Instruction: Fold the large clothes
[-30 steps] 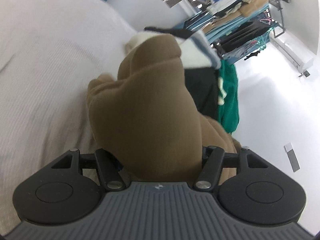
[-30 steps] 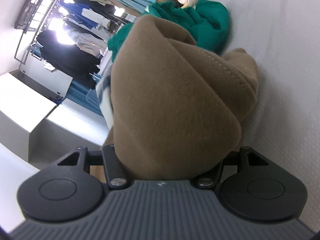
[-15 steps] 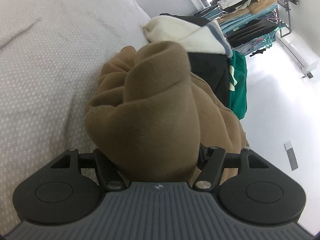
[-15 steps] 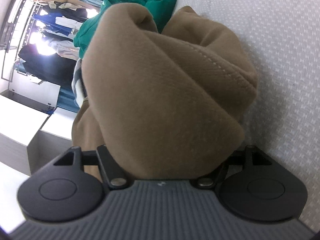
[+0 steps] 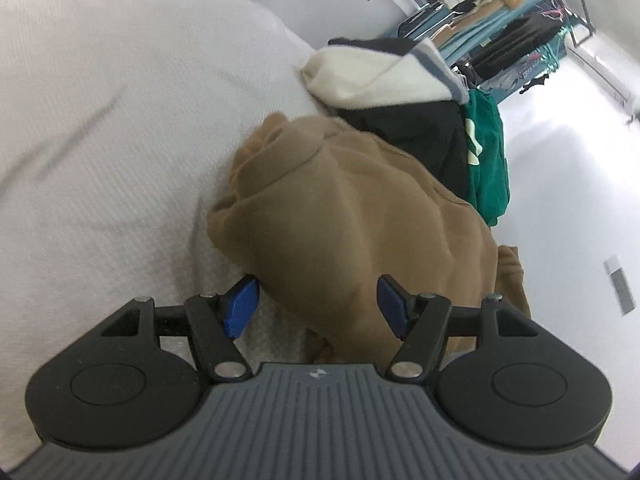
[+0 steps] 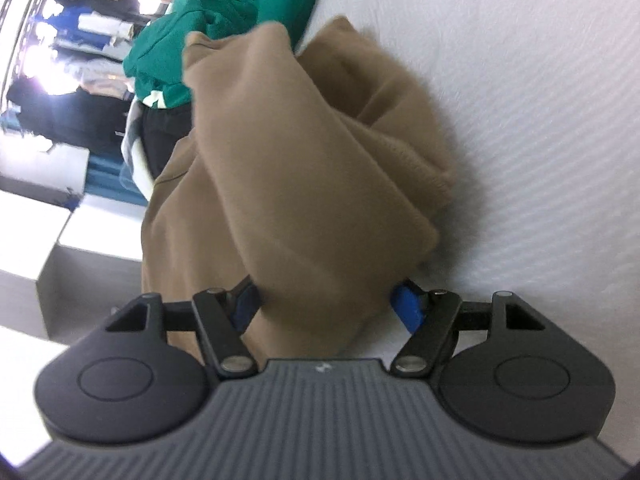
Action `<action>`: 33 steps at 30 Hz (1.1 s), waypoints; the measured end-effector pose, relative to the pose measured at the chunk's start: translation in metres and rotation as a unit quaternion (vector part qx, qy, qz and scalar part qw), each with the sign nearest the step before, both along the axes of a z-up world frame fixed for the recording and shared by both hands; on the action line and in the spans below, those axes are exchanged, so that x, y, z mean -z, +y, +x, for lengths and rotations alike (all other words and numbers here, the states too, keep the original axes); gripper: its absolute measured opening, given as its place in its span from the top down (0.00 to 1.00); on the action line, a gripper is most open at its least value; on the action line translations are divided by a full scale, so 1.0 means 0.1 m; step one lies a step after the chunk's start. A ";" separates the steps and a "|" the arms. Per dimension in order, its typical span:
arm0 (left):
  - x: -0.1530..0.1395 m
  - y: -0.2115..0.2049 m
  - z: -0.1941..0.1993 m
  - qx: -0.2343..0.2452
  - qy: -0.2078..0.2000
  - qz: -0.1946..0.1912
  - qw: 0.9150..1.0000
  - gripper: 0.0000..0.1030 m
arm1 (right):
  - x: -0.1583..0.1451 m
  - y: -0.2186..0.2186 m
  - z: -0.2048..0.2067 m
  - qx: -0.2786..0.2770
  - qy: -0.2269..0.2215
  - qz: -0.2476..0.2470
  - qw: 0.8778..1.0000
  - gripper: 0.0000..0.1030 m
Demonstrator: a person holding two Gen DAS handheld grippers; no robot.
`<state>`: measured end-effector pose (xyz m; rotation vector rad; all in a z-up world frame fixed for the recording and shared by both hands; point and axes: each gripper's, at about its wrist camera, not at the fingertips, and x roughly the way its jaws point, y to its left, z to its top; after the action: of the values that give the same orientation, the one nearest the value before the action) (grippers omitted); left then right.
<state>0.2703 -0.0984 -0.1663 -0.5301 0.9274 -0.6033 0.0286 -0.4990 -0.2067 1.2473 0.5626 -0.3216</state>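
A bunched brown sweatshirt (image 5: 348,216) lies on the white bed (image 5: 120,120) near its edge. It also fills the middle of the right wrist view (image 6: 304,168). My left gripper (image 5: 318,304) is open, its blue pads (image 5: 240,304) spread on either side of the brown cloth. My right gripper (image 6: 326,306) is open too, with blue pads (image 6: 408,306) wide apart and the cloth lying loosely between them.
A pile of other clothes sits beyond the brown one: a white and grey garment (image 5: 380,72), a black one (image 5: 412,136) and a green one (image 5: 488,160), the green one (image 6: 224,28) also seen from the right. Clothes racks (image 5: 500,8) stand behind. The bed edge drops to a white floor (image 5: 568,200).
Both grippers have opened and let go of the brown sweatshirt, which now rests on the bed. Both have pulled back a little, so the blue pads show.
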 end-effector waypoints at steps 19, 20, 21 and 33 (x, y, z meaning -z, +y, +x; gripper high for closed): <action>-1.81 -0.46 -0.95 -0.002 -0.203 0.127 0.971 0.30 | -1.77 0.46 0.01 -0.062 -0.080 -0.278 0.955 0.31; -1.86 -0.48 -0.98 -0.003 -0.206 0.129 0.970 0.29 | -1.83 0.49 0.01 -0.065 -0.083 -0.287 0.952 0.31; -1.92 -0.49 -1.03 -0.002 -0.212 0.127 0.969 0.29 | -1.89 0.53 0.00 -0.070 -0.087 -0.295 0.949 0.31; -2.21 -0.59 -1.62 0.005 -0.252 0.144 0.957 0.15 | -2.18 1.12 -0.20 -0.120 -0.103 -0.401 0.902 0.31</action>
<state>0.1085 -0.1573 0.0544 -0.0965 0.5173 -0.5646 0.0083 -0.3866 0.0114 0.3955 0.3329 -0.1748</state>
